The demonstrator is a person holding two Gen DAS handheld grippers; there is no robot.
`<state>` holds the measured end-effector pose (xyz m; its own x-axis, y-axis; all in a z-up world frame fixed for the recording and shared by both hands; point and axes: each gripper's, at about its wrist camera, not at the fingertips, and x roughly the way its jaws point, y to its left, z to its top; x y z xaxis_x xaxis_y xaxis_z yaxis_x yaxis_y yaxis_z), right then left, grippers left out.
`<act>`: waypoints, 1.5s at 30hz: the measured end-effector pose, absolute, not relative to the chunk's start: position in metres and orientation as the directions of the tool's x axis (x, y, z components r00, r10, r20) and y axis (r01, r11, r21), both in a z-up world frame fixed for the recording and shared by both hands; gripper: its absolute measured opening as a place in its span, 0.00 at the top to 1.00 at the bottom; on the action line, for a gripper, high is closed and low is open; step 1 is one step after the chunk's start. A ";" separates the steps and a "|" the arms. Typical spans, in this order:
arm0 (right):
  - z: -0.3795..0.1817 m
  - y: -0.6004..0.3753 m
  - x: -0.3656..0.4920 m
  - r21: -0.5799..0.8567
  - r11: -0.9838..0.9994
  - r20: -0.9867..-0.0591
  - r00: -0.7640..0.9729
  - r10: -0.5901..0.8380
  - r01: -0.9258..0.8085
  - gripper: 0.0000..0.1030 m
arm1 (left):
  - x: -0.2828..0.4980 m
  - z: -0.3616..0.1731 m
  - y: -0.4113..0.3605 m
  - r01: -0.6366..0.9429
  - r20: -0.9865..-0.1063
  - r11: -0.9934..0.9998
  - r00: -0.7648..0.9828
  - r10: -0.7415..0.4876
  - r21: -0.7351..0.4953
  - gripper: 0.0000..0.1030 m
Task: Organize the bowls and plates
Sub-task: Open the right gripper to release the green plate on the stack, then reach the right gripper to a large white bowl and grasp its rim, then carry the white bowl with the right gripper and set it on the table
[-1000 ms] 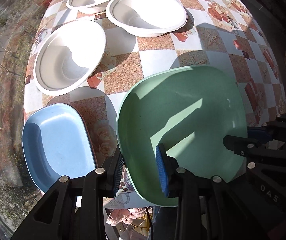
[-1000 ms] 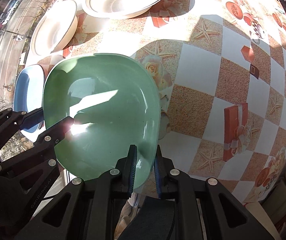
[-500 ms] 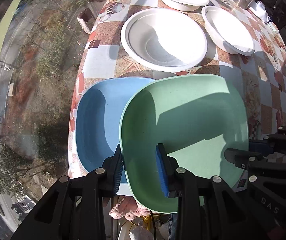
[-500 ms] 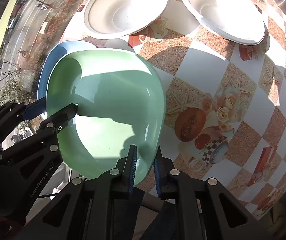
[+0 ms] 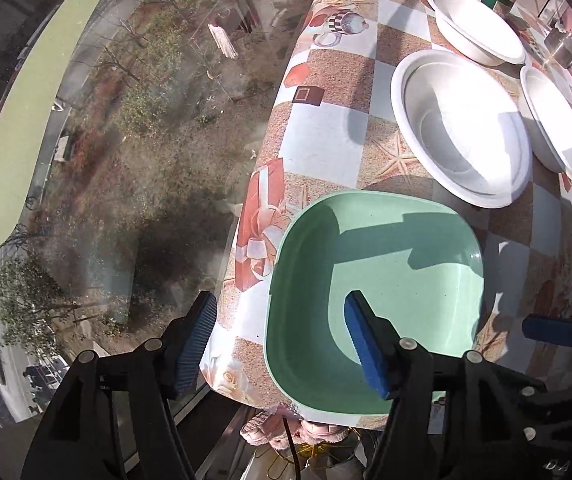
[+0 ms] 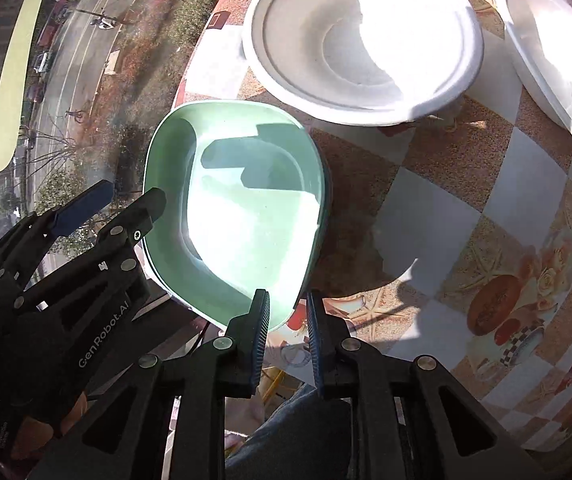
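We see the left gripper (image 5: 281, 340) spread wide, gripping nothing, one finger over the green plate (image 5: 378, 280) at the table (image 5: 326, 148) edge; at 6 o'clock the right gripper (image 6: 288, 312) stands slightly apart around its rim, white bowl (image 6: 362, 40) at 12

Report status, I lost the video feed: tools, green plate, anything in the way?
Both tools open, left, right. Green plate down at table edge, released. White bowl close beyond it, not touching.
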<state>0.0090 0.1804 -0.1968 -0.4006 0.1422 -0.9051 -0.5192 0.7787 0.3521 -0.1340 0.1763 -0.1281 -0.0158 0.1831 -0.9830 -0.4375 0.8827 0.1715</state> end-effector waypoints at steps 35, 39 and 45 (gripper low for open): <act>-0.231 0.150 0.059 0.355 0.929 -0.904 -0.294 0.312 -0.106 0.65 | -0.001 -0.156 0.179 -0.469 -0.999 0.883 -0.027 -0.027 -0.012 0.76; -0.229 0.152 0.056 0.376 0.916 -0.897 -0.302 0.323 -0.140 0.83 | -0.003 -0.155 0.159 -0.411 -0.999 0.912 -0.036 0.003 0.018 0.76; -0.228 0.146 0.042 0.364 0.910 -0.902 -0.316 0.293 -0.196 0.83 | -0.011 -0.155 0.125 -0.346 -0.998 0.938 -0.057 0.015 0.034 0.76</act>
<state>0.0424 0.1457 -0.2280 -0.3159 0.2930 -0.9024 -0.1961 0.9104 0.3643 -0.0110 0.1247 -0.1547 -0.0567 0.0152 -0.9983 -0.3457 0.9377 0.0339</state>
